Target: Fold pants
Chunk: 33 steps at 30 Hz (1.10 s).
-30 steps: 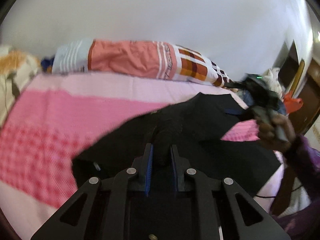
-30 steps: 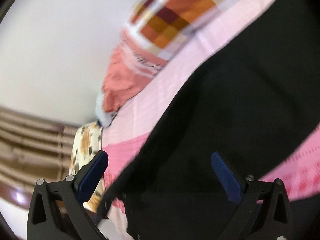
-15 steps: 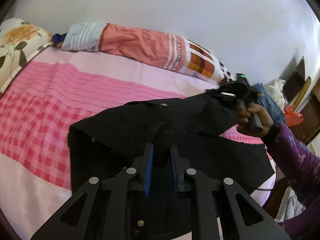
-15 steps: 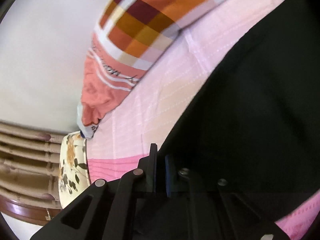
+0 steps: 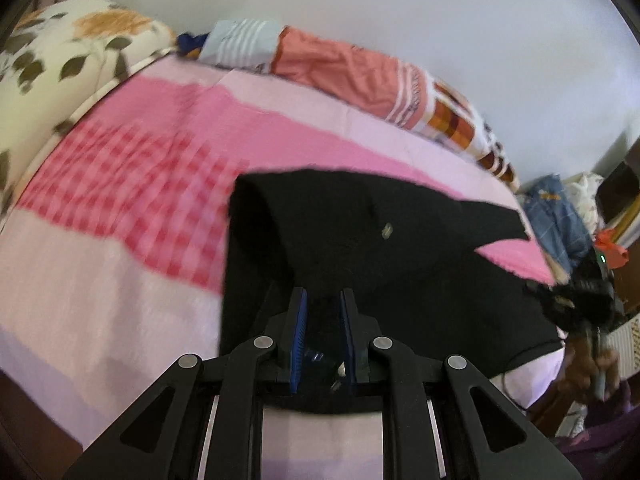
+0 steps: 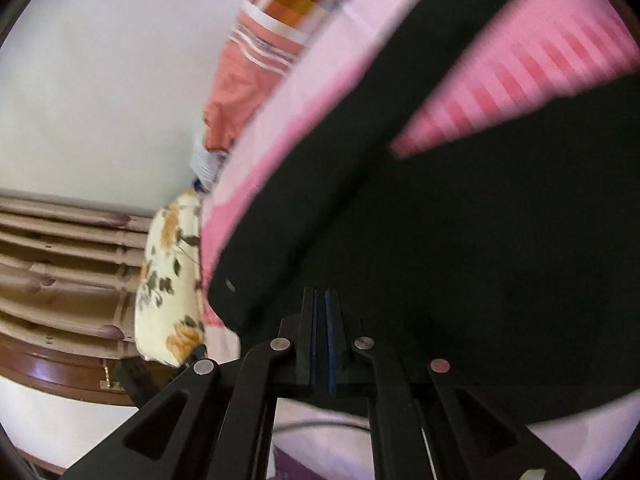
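My left gripper [image 5: 323, 300] has its jaws drawn narrow, with a bunch of the black pants [image 5: 400, 256] pinched between the blue pads; the cloth rises in a ridge from the grip and runs away across the bed. My right gripper [image 6: 320, 300] has its jaws pressed almost together, and the near edge of the same pants [image 6: 460, 248] lies right at them, so thin a layer that I take it to be clamped there. In the left view my right hand [image 5: 592, 364] shows at the far right edge, blurred, holding its gripper at the pants' far side.

The pants lie spread on the bed, dark and mostly flat, with one folded edge on the left and a small metal button [image 5: 386, 231] showing on top. A wedge of pink shows between two black parts of them.

The bed is covered with a pink sheet [image 5: 132, 184] in plain, striped and checked bands. A long bolster [image 5: 360, 72] in orange, white and checked cloth lies along the pale wall [image 5: 440, 20] at the far side. A floral pillow [image 5: 52, 76] sits at the left end. Beyond the right end of the bed there is a heap of clothes [image 5: 560, 216], blue among them. In the right view pleated beige curtains [image 6: 64, 256] hang by the pillow [image 6: 168, 280].
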{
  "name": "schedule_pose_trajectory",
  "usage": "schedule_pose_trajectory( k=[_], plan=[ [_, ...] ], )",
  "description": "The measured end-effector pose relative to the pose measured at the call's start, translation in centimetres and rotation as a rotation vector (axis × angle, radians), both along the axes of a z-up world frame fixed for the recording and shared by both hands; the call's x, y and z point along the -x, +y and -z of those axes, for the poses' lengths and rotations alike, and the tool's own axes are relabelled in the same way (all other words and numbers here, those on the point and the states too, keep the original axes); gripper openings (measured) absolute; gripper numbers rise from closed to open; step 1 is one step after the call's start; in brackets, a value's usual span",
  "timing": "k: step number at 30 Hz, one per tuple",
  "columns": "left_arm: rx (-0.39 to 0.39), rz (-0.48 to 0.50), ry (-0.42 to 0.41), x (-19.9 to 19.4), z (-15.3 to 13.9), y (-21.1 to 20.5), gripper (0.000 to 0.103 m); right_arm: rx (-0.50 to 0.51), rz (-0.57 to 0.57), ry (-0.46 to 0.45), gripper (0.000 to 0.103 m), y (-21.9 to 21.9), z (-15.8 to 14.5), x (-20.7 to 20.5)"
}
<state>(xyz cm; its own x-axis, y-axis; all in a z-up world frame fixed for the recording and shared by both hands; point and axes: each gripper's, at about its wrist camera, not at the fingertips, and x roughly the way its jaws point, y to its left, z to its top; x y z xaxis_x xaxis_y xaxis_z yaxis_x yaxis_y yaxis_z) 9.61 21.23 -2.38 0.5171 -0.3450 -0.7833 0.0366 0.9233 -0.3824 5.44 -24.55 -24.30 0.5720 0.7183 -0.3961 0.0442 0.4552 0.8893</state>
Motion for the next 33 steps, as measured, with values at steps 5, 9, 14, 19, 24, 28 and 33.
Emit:
schedule_pose_trajectory(
  k=[5, 9, 14, 19, 24, 28, 33],
  plan=[
    [0.091, 0.04, -0.001, 1.2, -0.2, -0.4, 0.019, -0.034, 0.097, 0.019, 0.018, -3.6, 1.4, -0.9],
    [0.167, 0.08, 0.018, 0.9, 0.1, -2.4, 0.035, -0.098, 0.135, -0.021, 0.07, -6.9, 0.8, -4.9],
    [0.335, 0.039, 0.095, -0.2, 2.4, -3.6, 0.05, -0.159, 0.169, 0.006, 0.07, -8.7, 1.8, -9.3],
    [0.377, -0.011, 0.109, -1.0, 2.9, -3.9, 0.054, -0.214, 0.22, 0.027, 0.069, -9.5, 3.2, -11.3],
    [0.321, -0.015, 0.127, -1.8, 2.9, -4.7, 0.062, -0.198, 0.25, 0.031, 0.069, -10.3, 3.5, -11.9],
    [0.331, -0.034, 0.152, -2.4, 3.9, -5.0, 0.063, -0.193, 0.271, 0.041, 0.068, -10.8, 3.5, -12.2],
    [0.353, -0.053, 0.158, -2.8, 4.5, -5.1, 0.063, -0.18, 0.241, 0.01, 0.055, -9.9, 2.9, -13.8]
  ],
)
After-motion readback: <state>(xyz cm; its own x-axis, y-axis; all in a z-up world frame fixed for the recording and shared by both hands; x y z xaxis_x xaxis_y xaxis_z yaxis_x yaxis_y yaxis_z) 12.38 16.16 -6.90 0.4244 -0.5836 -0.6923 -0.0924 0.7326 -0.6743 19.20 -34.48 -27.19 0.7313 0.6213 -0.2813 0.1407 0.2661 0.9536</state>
